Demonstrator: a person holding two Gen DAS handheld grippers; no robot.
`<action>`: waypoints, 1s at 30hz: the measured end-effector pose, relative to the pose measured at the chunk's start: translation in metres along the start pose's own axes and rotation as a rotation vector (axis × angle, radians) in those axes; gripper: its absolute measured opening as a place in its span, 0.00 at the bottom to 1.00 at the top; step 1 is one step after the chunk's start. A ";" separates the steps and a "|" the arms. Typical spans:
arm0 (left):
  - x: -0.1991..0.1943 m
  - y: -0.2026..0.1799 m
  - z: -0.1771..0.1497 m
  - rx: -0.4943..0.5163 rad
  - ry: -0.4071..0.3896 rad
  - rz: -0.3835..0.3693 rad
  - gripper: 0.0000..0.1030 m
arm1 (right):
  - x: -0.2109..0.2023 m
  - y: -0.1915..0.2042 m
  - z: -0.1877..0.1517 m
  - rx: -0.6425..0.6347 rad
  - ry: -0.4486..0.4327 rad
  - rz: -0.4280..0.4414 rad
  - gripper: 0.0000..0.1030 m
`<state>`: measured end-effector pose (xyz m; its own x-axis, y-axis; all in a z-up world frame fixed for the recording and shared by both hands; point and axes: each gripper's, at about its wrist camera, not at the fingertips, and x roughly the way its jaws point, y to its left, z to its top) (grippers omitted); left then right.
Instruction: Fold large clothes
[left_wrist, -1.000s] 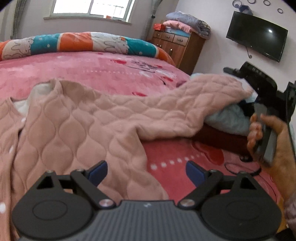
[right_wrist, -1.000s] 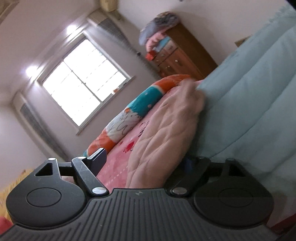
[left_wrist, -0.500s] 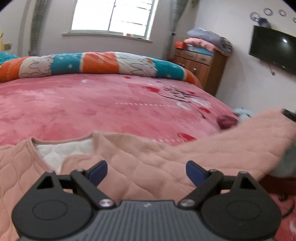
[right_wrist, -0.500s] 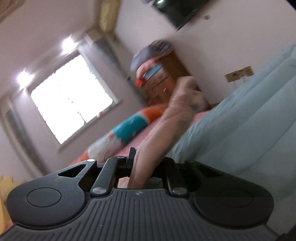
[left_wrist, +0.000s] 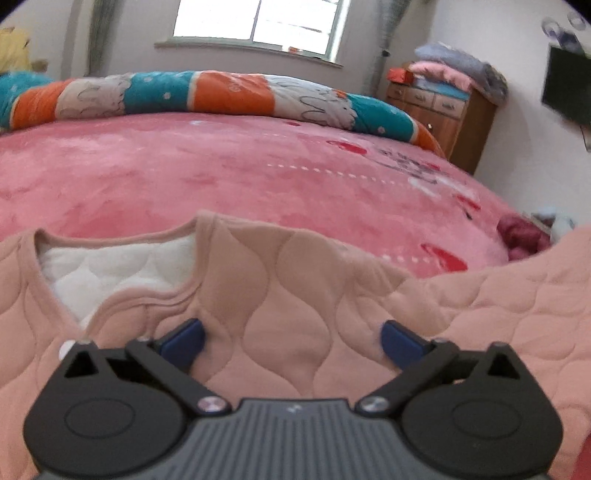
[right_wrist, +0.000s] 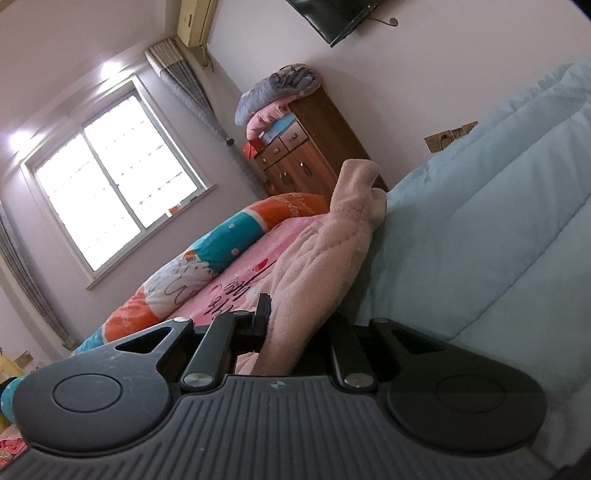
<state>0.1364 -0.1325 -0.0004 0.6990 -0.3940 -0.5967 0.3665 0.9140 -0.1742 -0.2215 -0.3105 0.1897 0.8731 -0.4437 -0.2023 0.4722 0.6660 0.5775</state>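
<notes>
The left tool (left_wrist: 291, 338) hangs low over the pink quilted garment (left_wrist: 280, 295), which lies spread on the pink bed (left_wrist: 221, 177); its blue pads (left_wrist: 183, 341) are widening, with fabric beneath but nothing pinched. To the right, the sleeve (right_wrist: 325, 254) rises off the bed beside a pale blue duvet (right_wrist: 480, 229), and the right tool (right_wrist: 286, 332) is clenched on the sleeve.

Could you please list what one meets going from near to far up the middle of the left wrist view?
Left gripper, jaws opening → pink quilted garment → pink bed cover → rolled colourful quilt → window.
</notes>
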 end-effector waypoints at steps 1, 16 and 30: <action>-0.002 -0.003 0.002 0.018 -0.002 0.007 0.98 | 0.001 -0.003 0.002 -0.003 0.001 -0.003 0.11; 0.040 -0.001 0.031 0.082 0.018 -0.029 0.99 | 0.009 -0.012 0.002 0.021 0.020 0.023 0.45; -0.129 0.040 0.003 -0.122 -0.186 -0.013 0.96 | 0.012 0.000 0.003 -0.072 0.070 0.022 0.83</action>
<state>0.0631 -0.0452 0.0719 0.8000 -0.4066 -0.4413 0.3070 0.9092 -0.2812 -0.2115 -0.3178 0.1901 0.8885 -0.3871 -0.2464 0.4582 0.7176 0.5245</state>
